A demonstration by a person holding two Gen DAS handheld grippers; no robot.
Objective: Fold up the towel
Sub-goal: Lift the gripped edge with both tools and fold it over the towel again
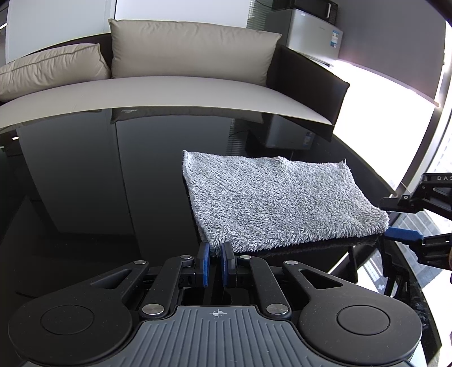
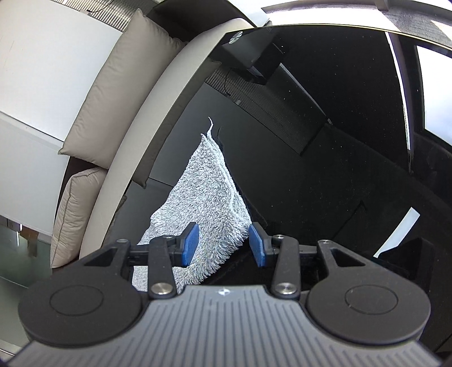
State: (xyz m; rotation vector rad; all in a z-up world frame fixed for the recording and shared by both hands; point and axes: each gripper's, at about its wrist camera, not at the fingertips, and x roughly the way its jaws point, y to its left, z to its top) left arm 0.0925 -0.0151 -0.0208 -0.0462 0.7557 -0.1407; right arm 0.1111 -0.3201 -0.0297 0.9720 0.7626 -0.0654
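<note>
A grey fluffy towel (image 1: 279,197) lies folded in two layers on a glossy black table (image 1: 84,183). My left gripper (image 1: 216,264) sits at the towel's near-left corner, its blue pads close together with a narrow gap; towel fibres reach into the gap, and I cannot tell if it grips. My right gripper (image 2: 223,244) is open, its blue pads on either side of the towel's (image 2: 209,203) near corner, which lies between them. The right gripper also shows in the left wrist view (image 1: 395,223) at the towel's right edge.
A beige sofa seat (image 1: 169,93) with two beige cushions (image 1: 192,48) runs along the table's far edge. A dark armrest (image 1: 310,82) and a grey cabinet (image 1: 313,34) stand at the back right. The table edge (image 2: 310,25) is bright with window glare.
</note>
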